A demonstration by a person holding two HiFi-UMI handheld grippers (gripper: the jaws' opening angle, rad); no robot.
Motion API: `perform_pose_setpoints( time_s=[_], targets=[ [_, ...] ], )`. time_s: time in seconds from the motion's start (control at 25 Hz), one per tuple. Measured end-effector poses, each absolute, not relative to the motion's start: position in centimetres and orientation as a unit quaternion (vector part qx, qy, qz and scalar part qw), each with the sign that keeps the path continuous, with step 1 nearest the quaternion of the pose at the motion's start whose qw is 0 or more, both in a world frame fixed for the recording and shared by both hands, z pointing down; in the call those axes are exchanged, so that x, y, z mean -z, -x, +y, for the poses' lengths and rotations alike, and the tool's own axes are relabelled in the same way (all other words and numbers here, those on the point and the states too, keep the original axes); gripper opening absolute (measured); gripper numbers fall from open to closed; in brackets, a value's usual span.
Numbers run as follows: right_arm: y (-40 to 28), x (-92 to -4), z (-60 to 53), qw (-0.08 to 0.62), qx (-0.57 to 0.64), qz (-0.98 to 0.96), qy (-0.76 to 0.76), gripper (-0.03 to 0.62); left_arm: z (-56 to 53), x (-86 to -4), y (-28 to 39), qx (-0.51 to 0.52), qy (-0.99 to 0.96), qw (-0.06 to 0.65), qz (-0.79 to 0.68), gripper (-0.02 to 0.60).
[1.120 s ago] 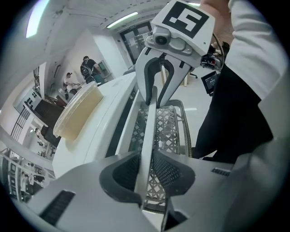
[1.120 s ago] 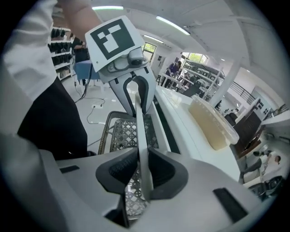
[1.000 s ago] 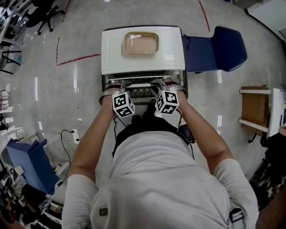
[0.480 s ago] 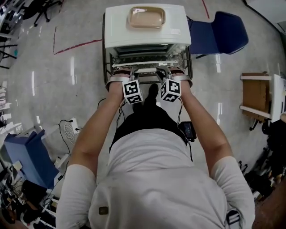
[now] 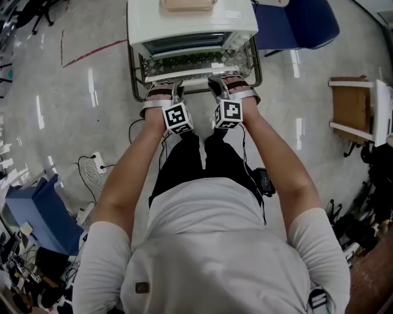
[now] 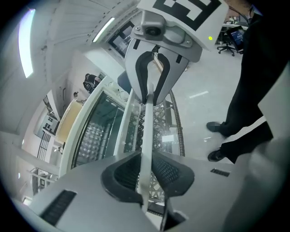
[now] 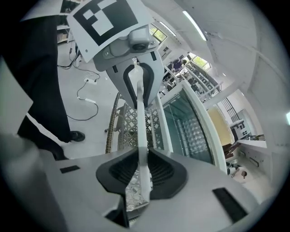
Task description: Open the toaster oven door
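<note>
The white toaster oven (image 5: 190,24) stands on a wire-mesh stand (image 5: 255,64). Its glass door (image 5: 196,61) leans outward, partly open, and crinkled foil shows through it. Both grippers hold the white door handle (image 5: 196,92). My left gripper (image 5: 173,92) is on its left part and my right gripper (image 5: 217,89) on its right part. In the left gripper view the handle (image 6: 147,131) runs between the pads of the left gripper (image 6: 145,174) up to the right gripper (image 6: 154,86). In the right gripper view the right gripper (image 7: 144,174) clamps the handle (image 7: 140,127). Both pairs of jaws have just been closing on the bar.
A tan tray (image 5: 187,5) lies on the oven's top. A blue chair (image 5: 307,24) stands to its right and a wooden shelf (image 5: 350,110) further right. Cables and a power strip (image 5: 92,165) and a blue box (image 5: 31,214) lie on the floor at the left.
Both grippers have come down and toward the person with the handle. The door has swung further out, and the oven now sits higher in the head view.
</note>
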State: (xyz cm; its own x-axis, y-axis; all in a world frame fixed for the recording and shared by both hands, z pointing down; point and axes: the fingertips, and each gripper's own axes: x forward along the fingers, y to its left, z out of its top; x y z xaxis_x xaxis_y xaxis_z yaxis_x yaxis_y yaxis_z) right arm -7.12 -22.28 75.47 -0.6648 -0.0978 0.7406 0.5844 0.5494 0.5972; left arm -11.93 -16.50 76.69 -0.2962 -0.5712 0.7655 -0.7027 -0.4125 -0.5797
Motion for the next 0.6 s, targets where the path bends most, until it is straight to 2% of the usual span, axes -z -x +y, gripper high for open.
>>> perform_pose_setpoints(
  time_s=[0.2, 0.6],
  targets=[
    [6.2, -76.6, -21.8, 0.369, 0.454, -0.797, 0.148, 0.081, -16.2, -77.2, 11.1, -0.600, -0.570, 0.032, -0.560, 0.091],
    [4.3, -79.9, -21.0, 0.297, 0.497, -0.807, 0.115, 0.081, -15.2, -80.4, 9.5, -0.619, -0.517, 0.019, -0.590, 0.094]
  ],
)
